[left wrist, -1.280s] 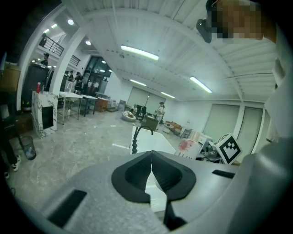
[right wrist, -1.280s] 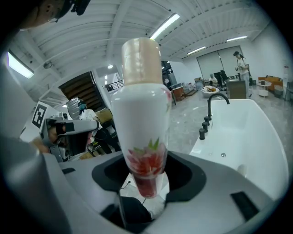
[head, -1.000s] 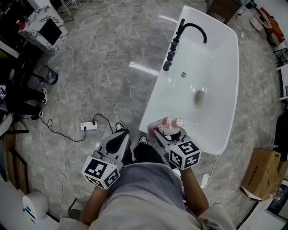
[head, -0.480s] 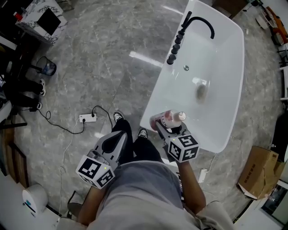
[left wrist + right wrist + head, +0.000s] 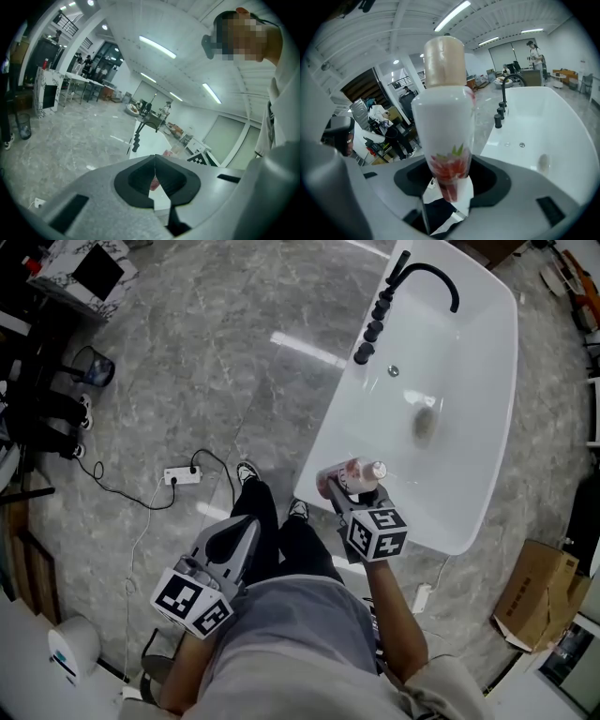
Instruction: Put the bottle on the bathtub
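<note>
My right gripper is shut on a white bottle with a red printed label and a beige cap; the bottle lies sideways over the near rim of the white bathtub. In the right gripper view the bottle rises from between the jaws, cap away from me, with the bathtub to its right. My left gripper hangs shut and empty over the floor, by the person's legs. In the left gripper view its jaws meet, and the tub's edge lies beyond them.
A black faucet and several black knobs stand on the tub's far left rim. A white power strip with a black cable lies on the grey marble floor. A cardboard box sits right of the tub.
The right gripper with the bottle has shifted slightly forward toward the tub rim. The left gripper has drifted back and down. The head view has tilted, so the tub sits higher in frame.
</note>
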`<action>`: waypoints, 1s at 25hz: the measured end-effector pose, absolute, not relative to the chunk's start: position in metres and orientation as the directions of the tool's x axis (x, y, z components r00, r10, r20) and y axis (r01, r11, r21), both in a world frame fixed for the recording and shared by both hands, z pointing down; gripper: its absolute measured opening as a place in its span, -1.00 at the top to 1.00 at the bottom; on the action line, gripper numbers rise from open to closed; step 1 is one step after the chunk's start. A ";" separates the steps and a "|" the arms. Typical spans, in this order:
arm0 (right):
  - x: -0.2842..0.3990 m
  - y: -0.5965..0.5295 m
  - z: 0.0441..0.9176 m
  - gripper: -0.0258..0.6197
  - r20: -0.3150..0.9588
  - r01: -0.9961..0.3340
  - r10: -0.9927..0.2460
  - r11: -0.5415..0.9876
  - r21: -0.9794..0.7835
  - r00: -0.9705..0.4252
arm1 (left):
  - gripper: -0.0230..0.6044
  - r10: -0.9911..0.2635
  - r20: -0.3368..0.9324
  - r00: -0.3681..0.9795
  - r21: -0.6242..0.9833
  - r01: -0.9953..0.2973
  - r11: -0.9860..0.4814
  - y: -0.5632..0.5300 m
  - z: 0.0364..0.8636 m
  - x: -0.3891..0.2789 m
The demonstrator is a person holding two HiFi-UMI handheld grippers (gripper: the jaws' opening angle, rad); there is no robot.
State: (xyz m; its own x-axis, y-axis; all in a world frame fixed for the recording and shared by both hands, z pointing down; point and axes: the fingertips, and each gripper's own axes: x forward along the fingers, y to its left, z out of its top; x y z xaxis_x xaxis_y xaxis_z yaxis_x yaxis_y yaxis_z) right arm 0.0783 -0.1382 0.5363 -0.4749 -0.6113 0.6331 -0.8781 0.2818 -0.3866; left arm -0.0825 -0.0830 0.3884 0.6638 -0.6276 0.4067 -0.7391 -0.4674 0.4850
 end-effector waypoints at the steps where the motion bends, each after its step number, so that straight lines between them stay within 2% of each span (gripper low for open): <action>1: 0.078 -0.140 0.542 0.23 0.639 -0.882 -0.609 0.283 -0.378 -0.469 | 0.90 -0.627 0.410 0.663 0.486 -0.740 -0.465 -0.083 0.390 -0.084; 9: 0.073 -0.149 0.587 0.23 0.692 -0.896 -0.570 0.265 -0.356 -0.444 | 0.90 -0.609 0.434 0.664 0.500 -0.739 -0.451 -0.086 0.401 -0.097; 25: 0.081 -0.195 0.667 0.23 0.708 -0.945 -0.627 0.183 -0.271 -0.324 | 0.90 -0.561 0.484 0.671 0.525 -0.736 -0.428 -0.097 0.425 -0.116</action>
State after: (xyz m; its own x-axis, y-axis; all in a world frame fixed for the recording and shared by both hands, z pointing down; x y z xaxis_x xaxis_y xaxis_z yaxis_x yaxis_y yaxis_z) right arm 0.0812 -0.1946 0.6669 -0.3242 -0.6271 0.7082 -0.9451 0.1828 -0.2708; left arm -0.1163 -0.0974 0.4247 0.6714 -0.5609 0.4844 -0.7360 -0.4279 0.5246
